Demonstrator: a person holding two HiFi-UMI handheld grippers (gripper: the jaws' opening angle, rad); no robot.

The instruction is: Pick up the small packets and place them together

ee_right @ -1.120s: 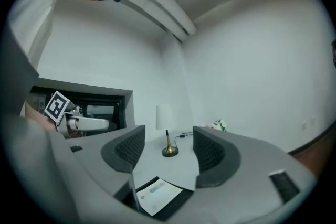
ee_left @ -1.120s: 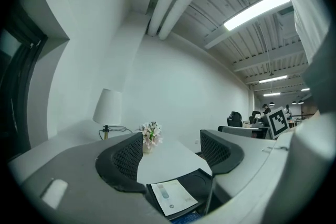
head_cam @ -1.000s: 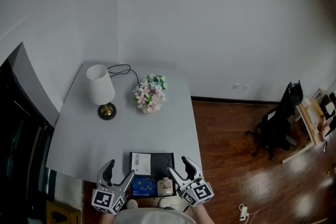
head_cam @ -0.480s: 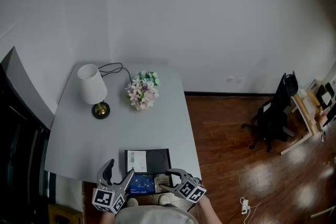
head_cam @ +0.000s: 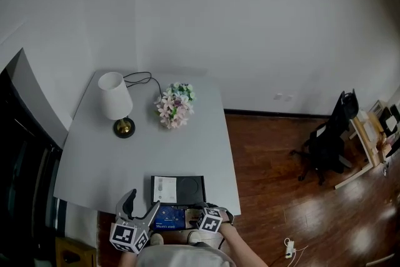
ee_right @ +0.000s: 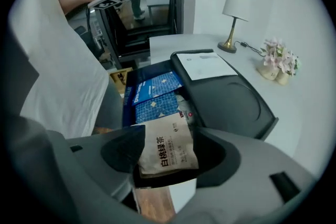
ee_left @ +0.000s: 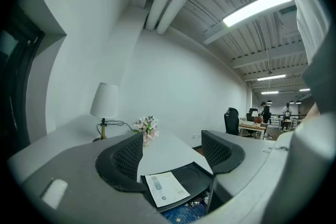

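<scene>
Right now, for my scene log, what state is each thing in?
Left gripper: fingers open, empty.
Right gripper: fingers shut on the beige paper packet.
White-shaded table lamp: upright, apparently unlit.
Blue patterned packets: lying flat, side by side.
Black plastic tray: flat on grey table.

Tea packet [ee_right: 168,148] between the right gripper [ee_right: 170,153] fingers [ee_right: 122,155] was matt tan paper, lightly creased. Beyond the fingers, blue sachets [ee_right: 157,87] looked glossy and the black tray [ee_right: 233,105] was smooth matt plastic. Left gripper [ee_left: 173,147] pads [ee_left: 129,157] were black and cross-hatched. Table [head_cam: 125,162] was matt grey.
</scene>
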